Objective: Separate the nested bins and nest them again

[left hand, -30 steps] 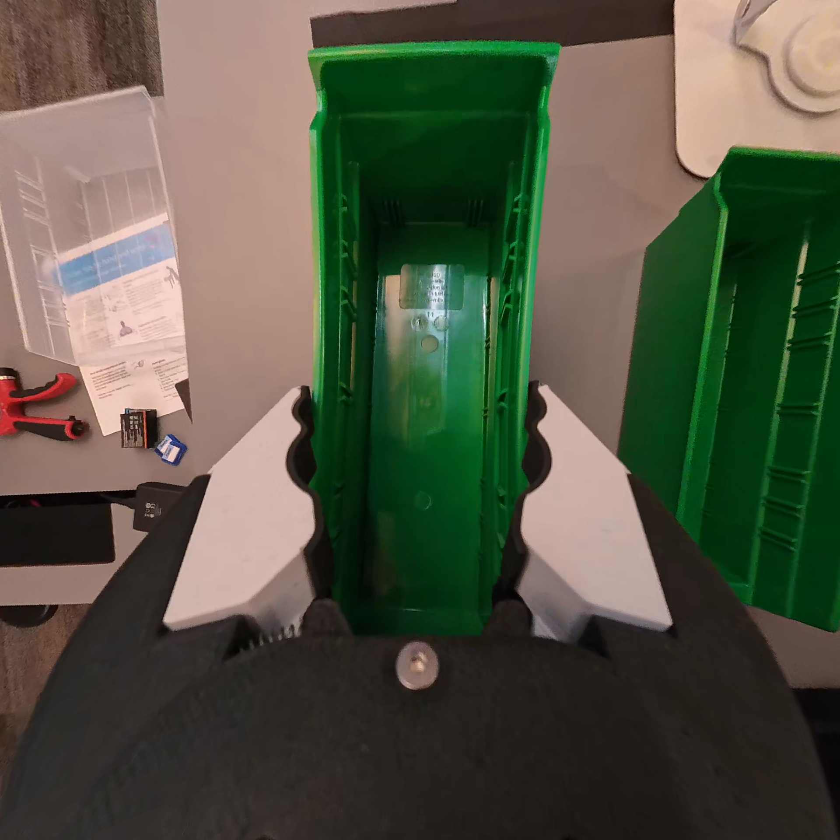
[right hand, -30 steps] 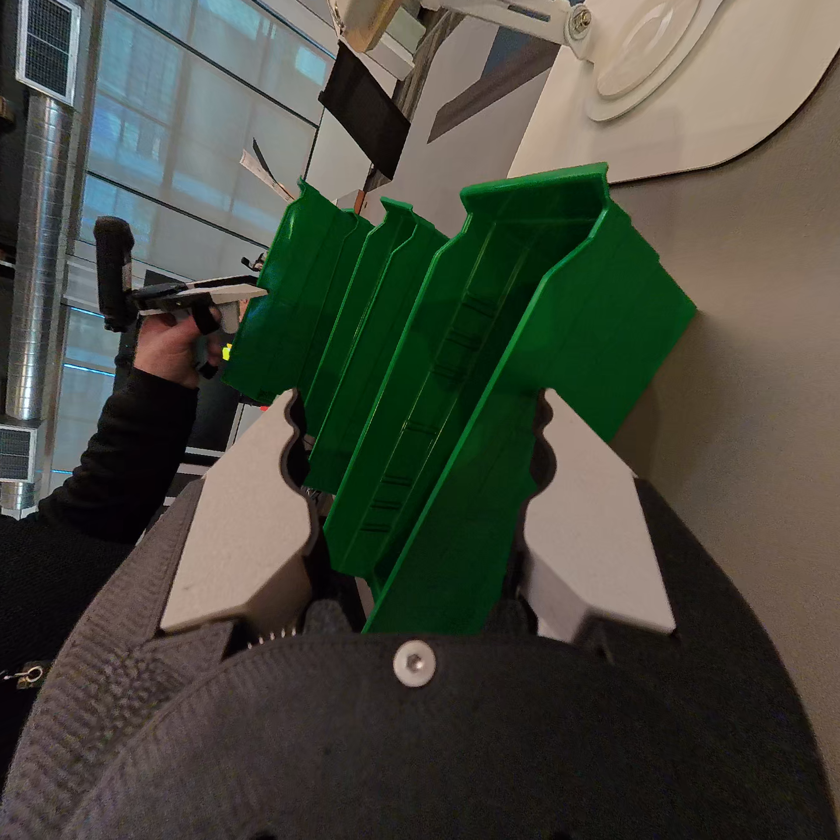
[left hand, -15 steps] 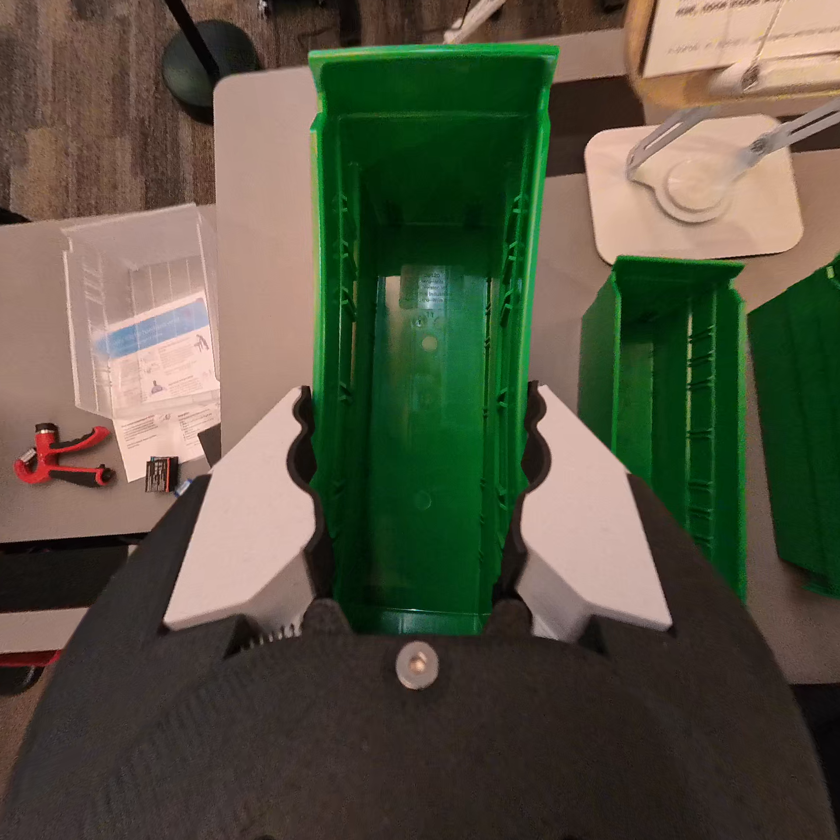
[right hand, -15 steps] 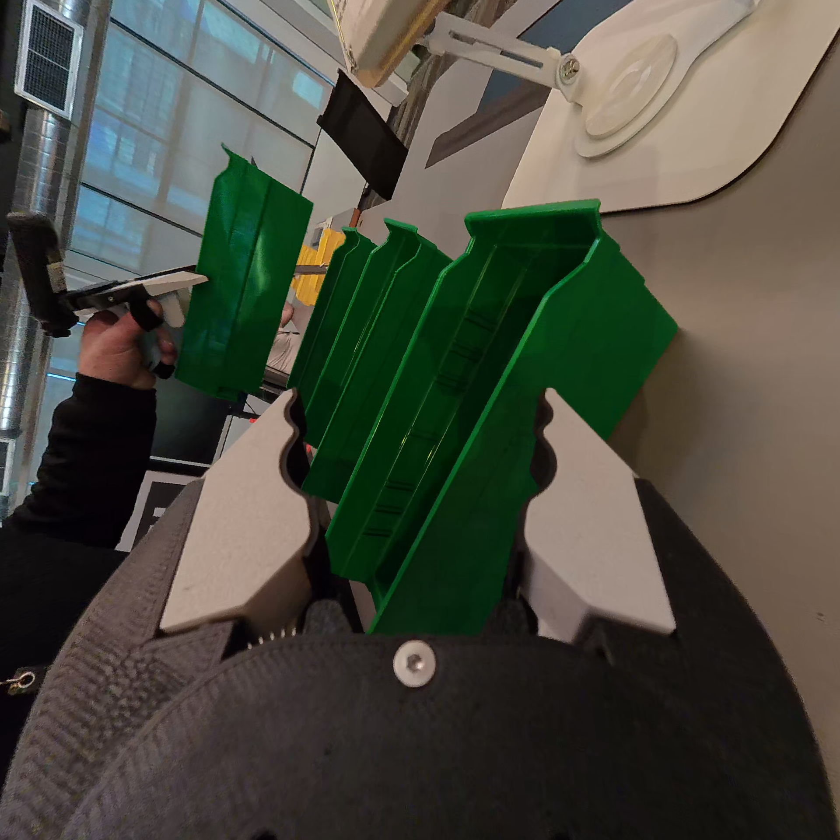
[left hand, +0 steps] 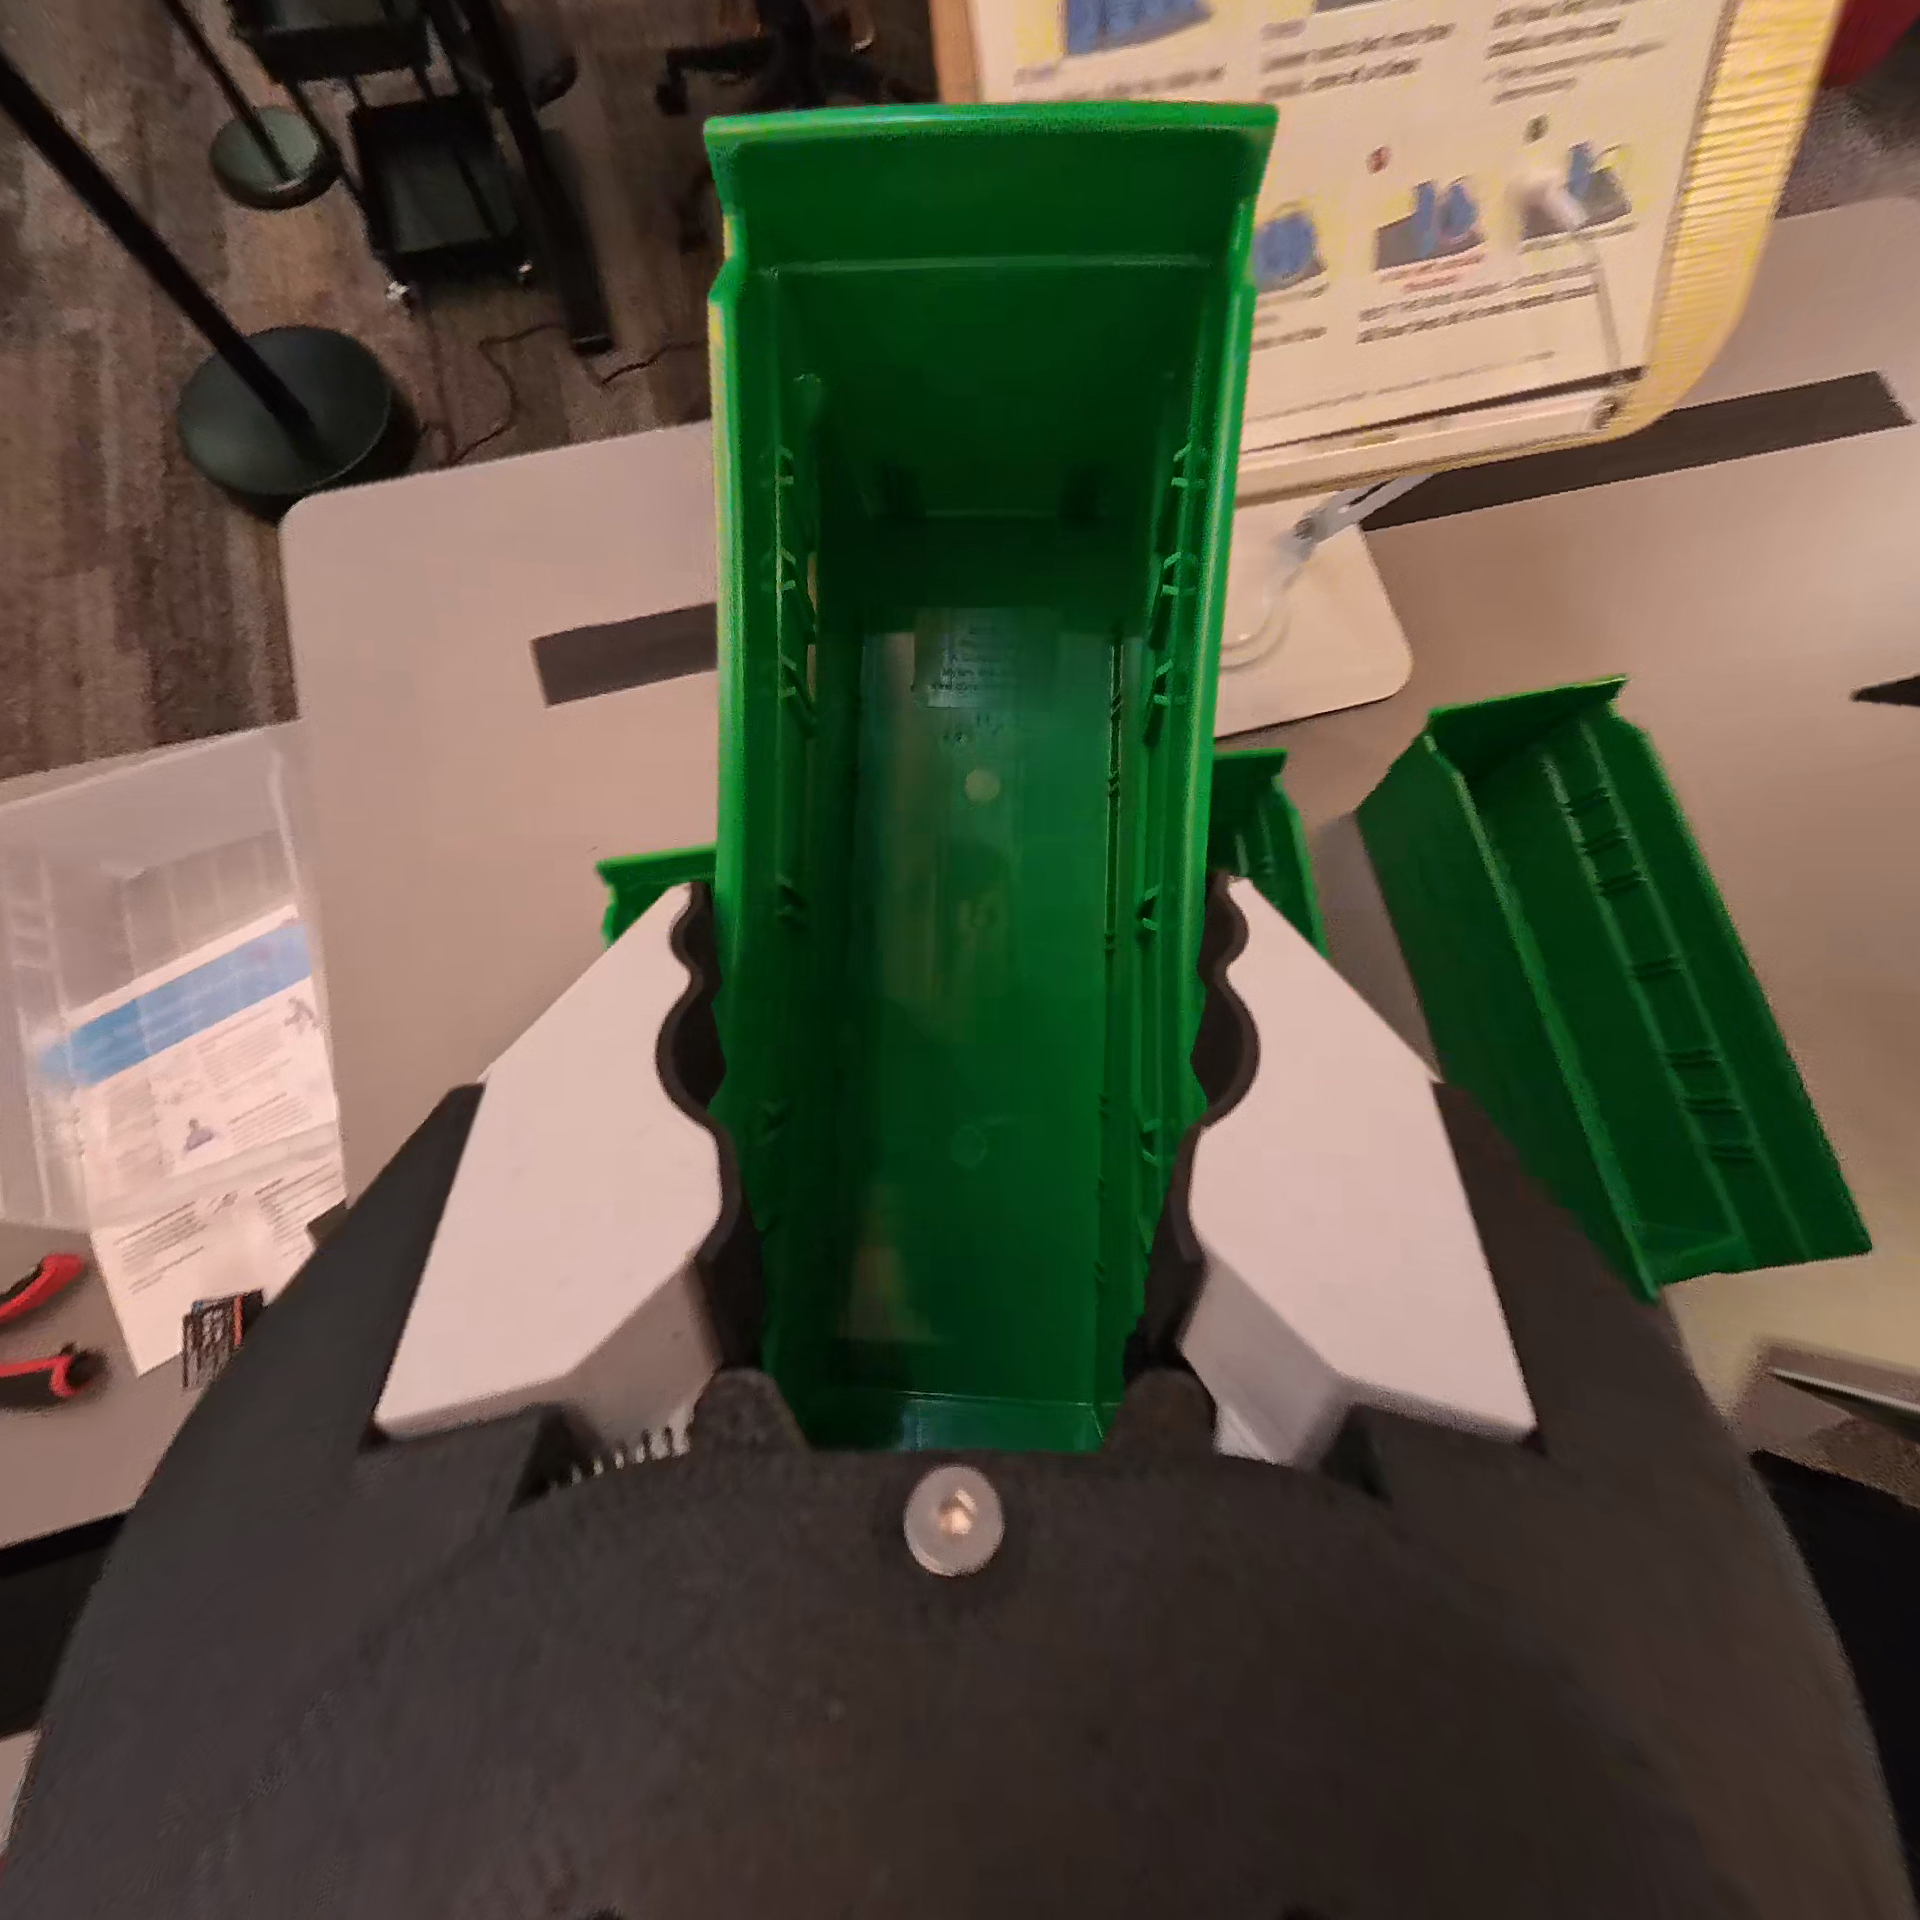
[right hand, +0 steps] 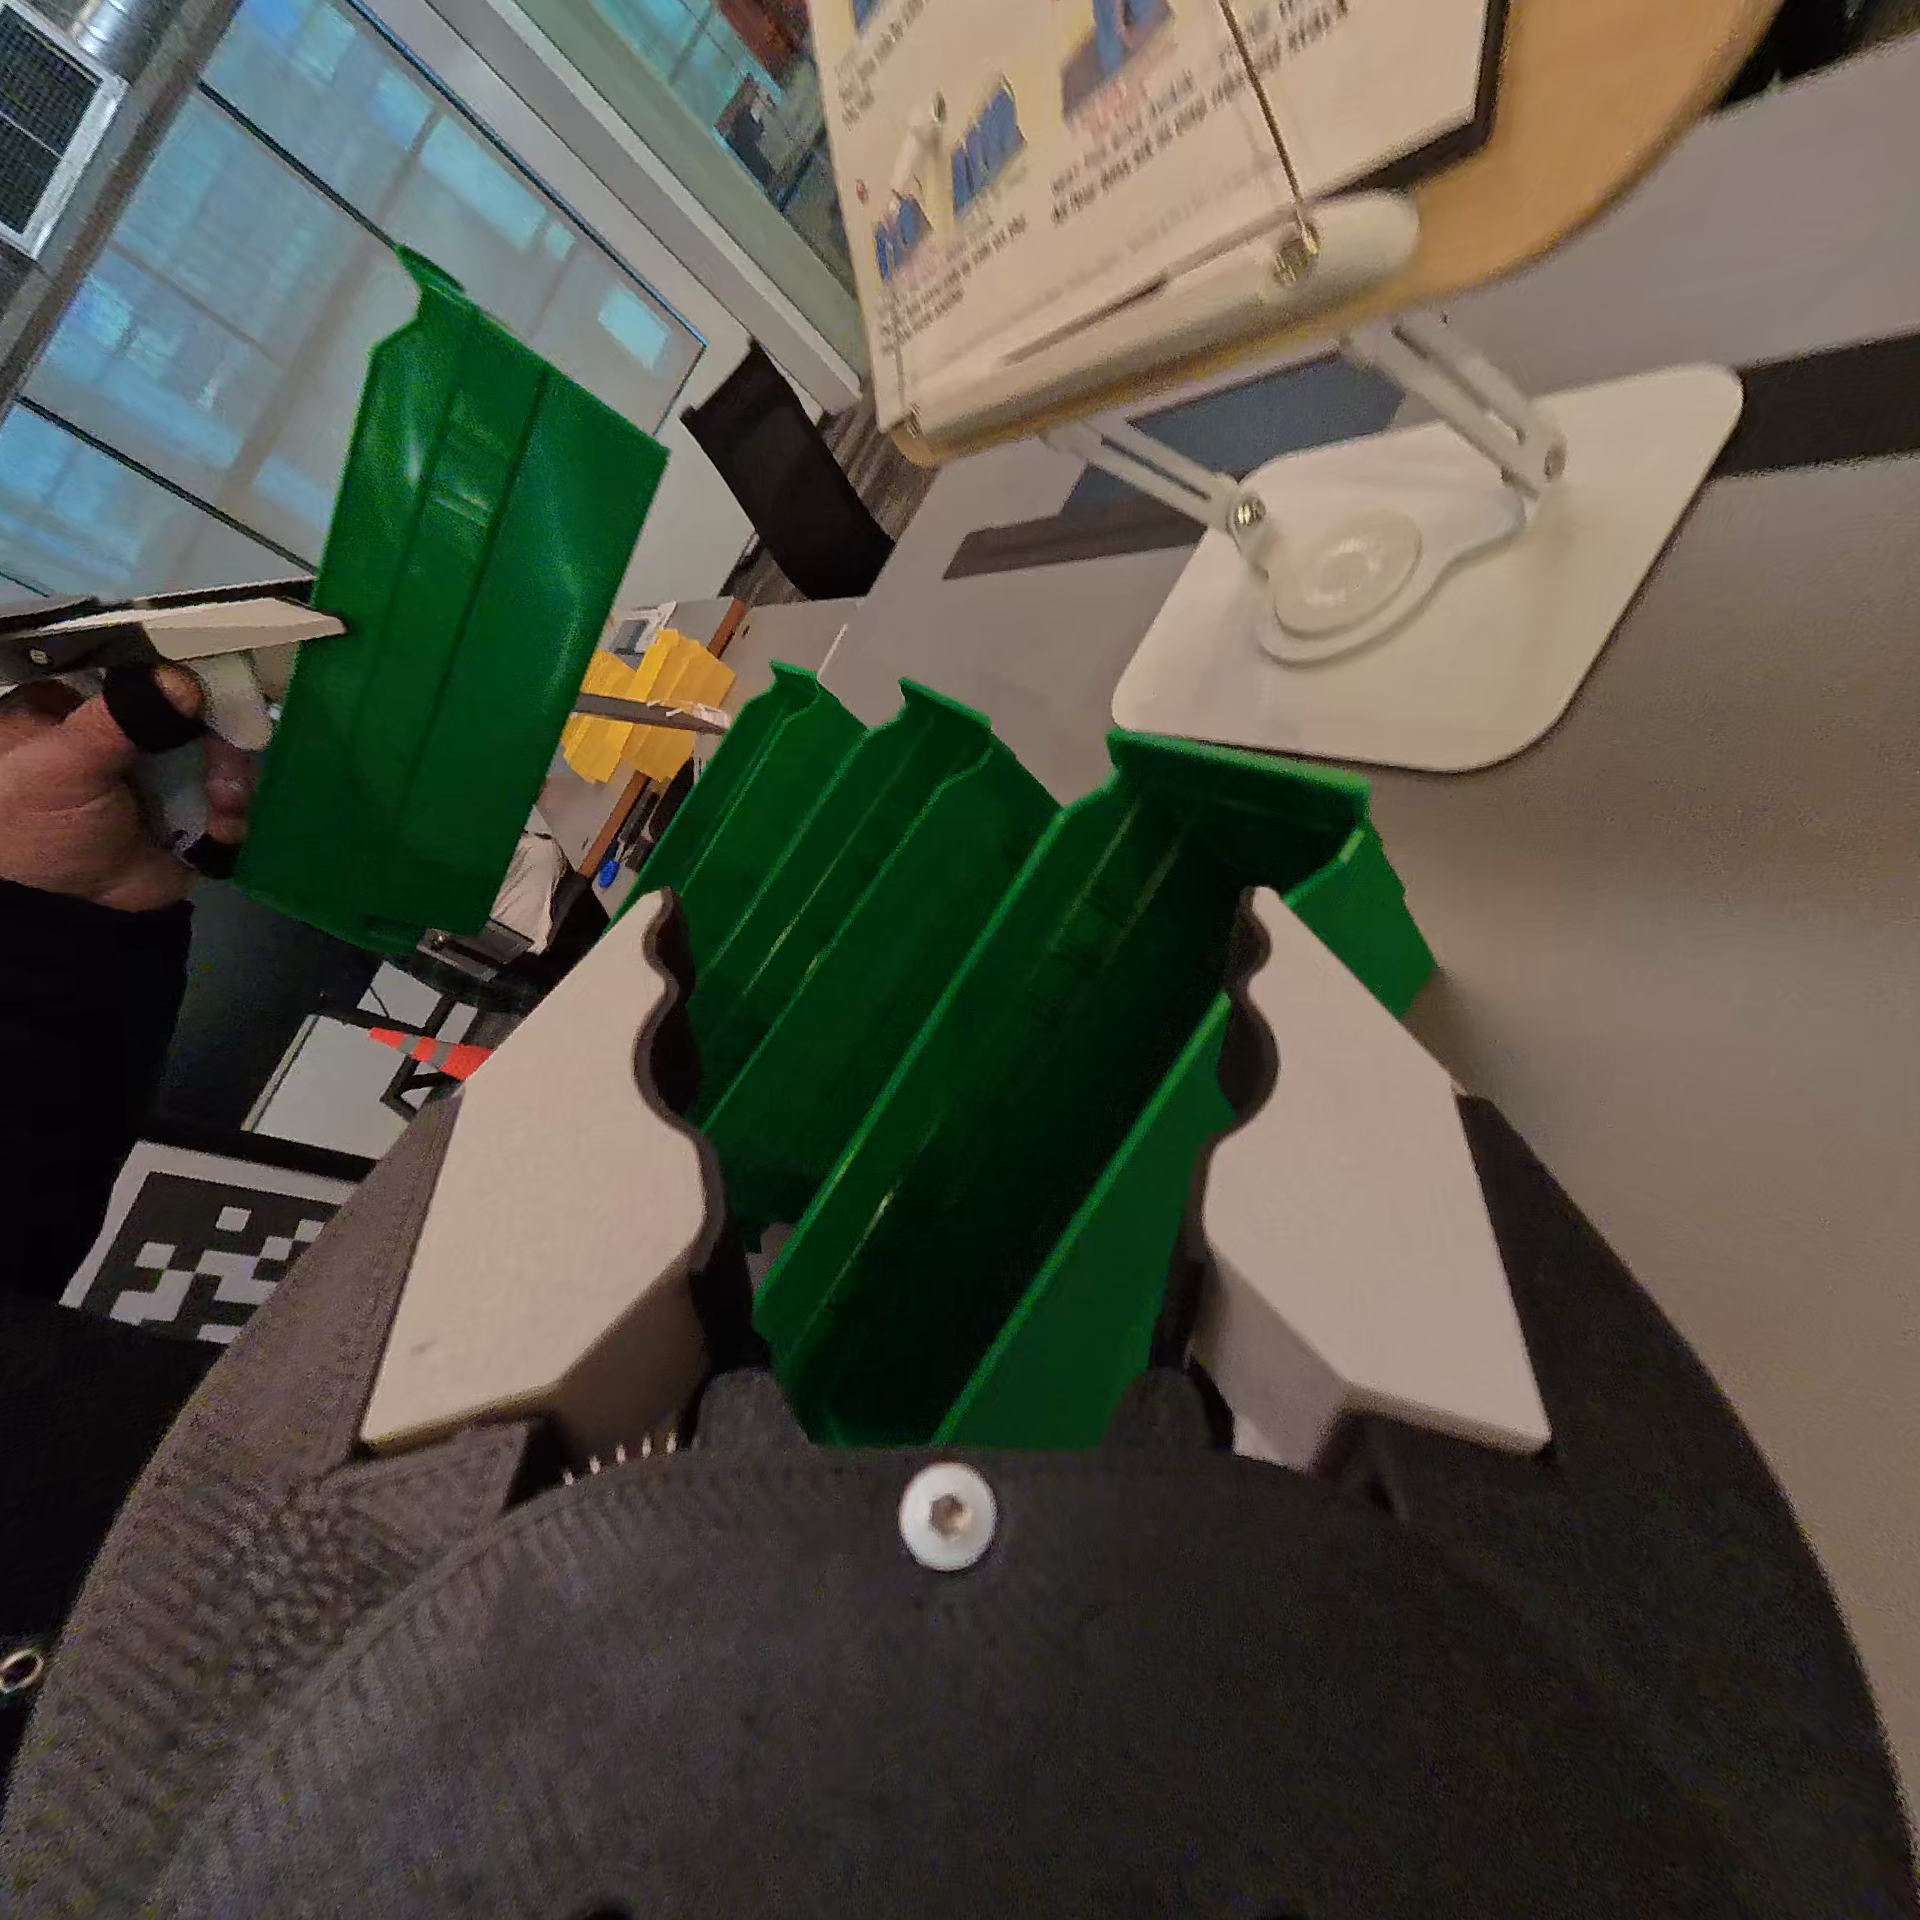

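Observation:
My left gripper (left hand: 961,909) is shut on a green bin (left hand: 977,623) and holds it in the air, open side towards the camera. The right wrist view shows this bin (right hand: 447,623) raised at the left, with the left gripper (right hand: 208,623) and a hand behind it. Green nested bins (right hand: 831,831) lie on the grey table (right hand: 1662,1039); their edges (left hand: 1262,831) show on both sides under the held bin. My right gripper (right hand: 958,914) is shut on another green bin (right hand: 1039,1091), held tilted beside them. It also shows in the left wrist view (left hand: 1600,987).
A white stand base (right hand: 1455,582) with a sign board (left hand: 1455,208) stands at the back of the table. A clear plastic box (left hand: 156,987), leaflets and a red-black tool (left hand: 42,1330) lie at the left. Black tape strips (left hand: 623,655) cross the table. Floor stands (left hand: 281,405) are beyond the edge.
My left gripper has lifted its bin higher and moved it over the bins on the table. My right gripper has turned its bin and drawn it away from the nested ones.

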The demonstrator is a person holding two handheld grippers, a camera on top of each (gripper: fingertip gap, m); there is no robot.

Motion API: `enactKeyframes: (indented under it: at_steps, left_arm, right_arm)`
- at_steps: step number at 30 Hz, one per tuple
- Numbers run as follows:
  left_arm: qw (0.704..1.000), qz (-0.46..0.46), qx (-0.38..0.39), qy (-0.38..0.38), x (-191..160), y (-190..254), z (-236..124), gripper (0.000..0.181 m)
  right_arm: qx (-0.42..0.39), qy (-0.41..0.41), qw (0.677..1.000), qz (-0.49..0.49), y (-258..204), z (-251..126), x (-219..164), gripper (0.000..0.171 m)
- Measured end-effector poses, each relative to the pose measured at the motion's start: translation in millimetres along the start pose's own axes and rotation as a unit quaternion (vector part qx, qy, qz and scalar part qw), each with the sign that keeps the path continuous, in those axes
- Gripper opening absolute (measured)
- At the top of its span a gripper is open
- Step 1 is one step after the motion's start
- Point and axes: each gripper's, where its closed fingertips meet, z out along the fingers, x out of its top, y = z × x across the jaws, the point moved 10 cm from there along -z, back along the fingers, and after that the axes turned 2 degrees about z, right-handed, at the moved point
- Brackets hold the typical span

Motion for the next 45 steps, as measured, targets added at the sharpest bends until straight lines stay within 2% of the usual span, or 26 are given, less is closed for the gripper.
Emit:
enactKeyframes:
  at_steps: [1,9,17,23,32,38,45]
  left_arm:
    - [1.000,0.007,-0.008,0.003,4.3,6.6,0.9,0.091]
    - [0.995,0.039,-0.089,0.015,27.2,61.6,25.9,0.091]
    - [0.971,0.107,-0.214,0.016,53.5,163.8,54.5,0.091]
    - [0.943,0.137,-0.303,0.007,59.5,247.9,82.7,0.092]
    - [0.904,0.130,-0.407,-0.014,62.9,356.9,133.3,0.094]
    - [0.884,0.117,-0.449,-0.065,42.7,405.8,177.7,0.095]
    - [0.884,0.079,-0.439,-0.140,0.1,423.0,222.8,0.098]
  right_arm:
    - [0.001,0.008,1.000,-0.009,-6.5,-0.7,3.1,0.102]
    - [0.029,0.001,0.999,-0.029,-47.8,19.5,8.3,0.101]
    - [0.072,0.025,0.997,0.009,-65.9,23.1,1.5,0.103]
    - [0.061,0.101,0.992,0.049,-52.9,-17.4,0.9,0.100]
    - [-0.031,0.179,0.980,0.084,-7.2,-115.4,-9.5,0.101]
    - [-0.077,0.158,0.979,0.104,35.9,-155.6,-27.9,0.101]
    - [-0.069,0.108,0.976,0.174,85.3,-155.3,-66.2,0.102]
